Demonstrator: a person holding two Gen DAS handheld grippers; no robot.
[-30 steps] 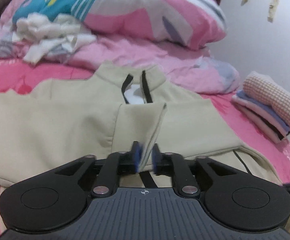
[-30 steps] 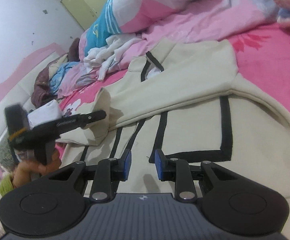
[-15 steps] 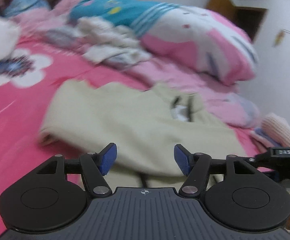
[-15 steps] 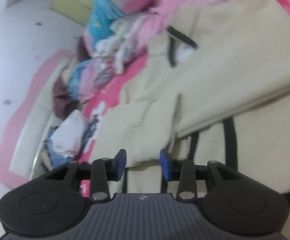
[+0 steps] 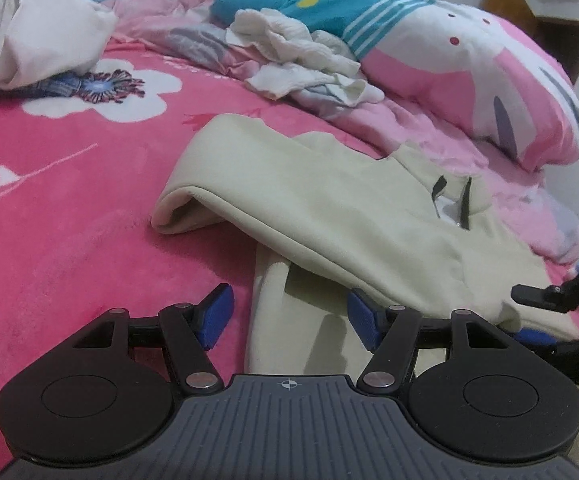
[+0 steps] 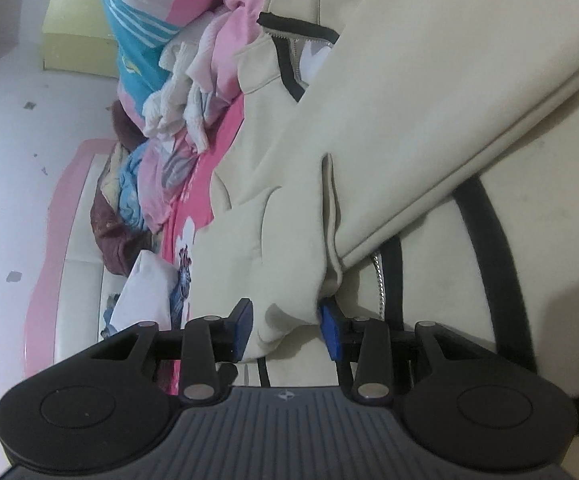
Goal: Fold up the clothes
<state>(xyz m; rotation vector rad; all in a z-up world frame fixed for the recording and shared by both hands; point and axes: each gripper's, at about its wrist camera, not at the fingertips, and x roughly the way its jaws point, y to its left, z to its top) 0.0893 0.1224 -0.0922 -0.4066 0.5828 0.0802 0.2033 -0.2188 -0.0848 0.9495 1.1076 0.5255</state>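
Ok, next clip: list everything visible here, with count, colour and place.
jacket: one, cream with black trim, spread on the bed, sleeve folded across the front
bed sheet: one, bright pink with white flowers, under the jacket
duvet: one, pink, white and teal, bunched behind the jacket
white clothes: a small crumpled heap, against the duvet
mixed clothes pile: white, blue and maroon, at the far end of the bed
wall: white, marked, behind the bed
left gripper: fingers open, empty, above the jacket's edge
right gripper: fingers open around the sleeve cuff
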